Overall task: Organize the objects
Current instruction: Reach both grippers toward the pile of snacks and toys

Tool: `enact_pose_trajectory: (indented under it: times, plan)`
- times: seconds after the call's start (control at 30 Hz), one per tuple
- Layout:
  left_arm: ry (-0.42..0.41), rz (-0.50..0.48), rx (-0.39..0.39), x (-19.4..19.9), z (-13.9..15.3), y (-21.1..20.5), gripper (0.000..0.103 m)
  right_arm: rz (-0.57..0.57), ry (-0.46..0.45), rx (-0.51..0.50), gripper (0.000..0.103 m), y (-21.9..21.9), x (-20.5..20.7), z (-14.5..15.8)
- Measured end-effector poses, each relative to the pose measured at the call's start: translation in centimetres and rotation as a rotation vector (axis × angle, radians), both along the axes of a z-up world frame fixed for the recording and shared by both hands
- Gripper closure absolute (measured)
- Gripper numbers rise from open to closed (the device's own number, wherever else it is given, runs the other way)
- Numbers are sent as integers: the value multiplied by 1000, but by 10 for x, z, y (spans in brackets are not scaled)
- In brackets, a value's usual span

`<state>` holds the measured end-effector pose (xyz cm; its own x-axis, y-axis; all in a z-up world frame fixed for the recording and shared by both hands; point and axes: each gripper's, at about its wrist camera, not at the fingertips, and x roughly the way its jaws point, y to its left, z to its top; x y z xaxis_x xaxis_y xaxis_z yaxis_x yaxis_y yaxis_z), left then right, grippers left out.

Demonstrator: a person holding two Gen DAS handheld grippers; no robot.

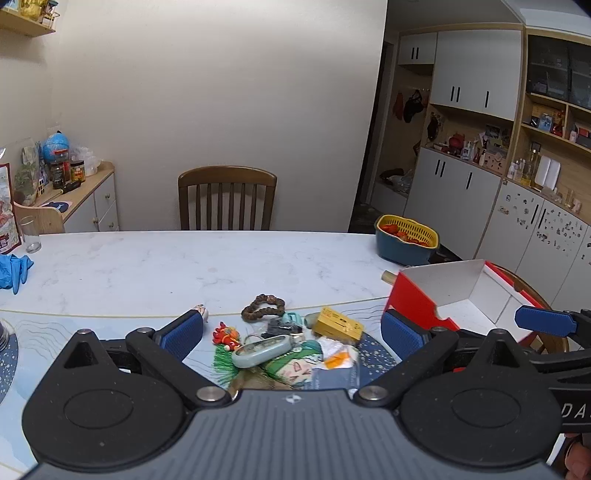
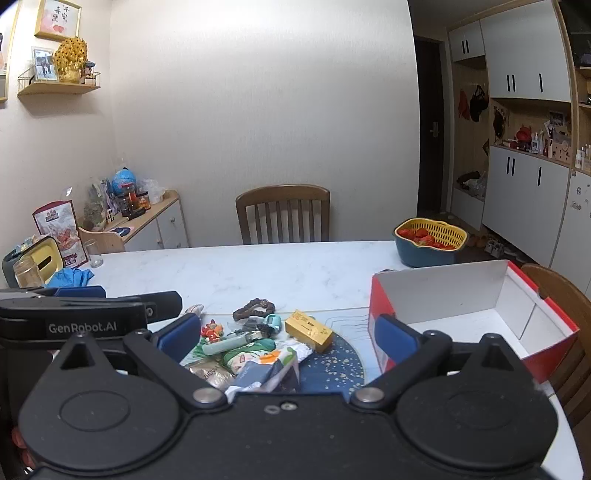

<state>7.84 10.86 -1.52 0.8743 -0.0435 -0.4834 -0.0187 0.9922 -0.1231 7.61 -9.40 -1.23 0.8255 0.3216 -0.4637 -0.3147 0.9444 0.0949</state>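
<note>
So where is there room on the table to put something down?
The white table is bare between the chair and the pile of small things. The red box is empty too. It is crowded at the pile, near the grippers, and by the glass and blue gloves.

Left claw (image 2: pixel 88 295) body, seen from the right wrist: "GenRobot.AI" in pale letters on its black side.
Right claw (image 1: pixel 546 321) arm, seen from the left wrist: "DA", cut off by the frame edge.
Framed picture (image 2: pixel 58 18) on wall: brush characters, too small to read.
Brown packet (image 2: pixel 214 373) in the pile: letters "HOU", partly hidden.
</note>
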Motion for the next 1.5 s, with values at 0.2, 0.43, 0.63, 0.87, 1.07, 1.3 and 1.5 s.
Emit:
enact_pose_trajectory:
  times: [0.2,0.43,0.63,0.87,1.07,1.3,1.5]
  plan:
    - [19,-14,-10,16,-8,18,0,-1,23,-15,5,17,12,-7]
    - [46,-45,-31,36,-19,37,0,2,62,-31,7,36,29,-14]
    - [99,-38,-50,55,-38,55,0,-49,125,-29,10,37,46,-26]
    - [193,-72,-23,71,-76,62,1,-126,254,-8,17,31,75,-53]
    - [285,-119,-23,81,-108,63,5,-119,338,-24,19,42,90,-75]
    - [358,-164,-81,92,-128,63,8,-103,417,-39,26,58,103,-93]
    - [405,-205,-110,97,-142,59,17,-120,478,-52,33,63,109,-111]
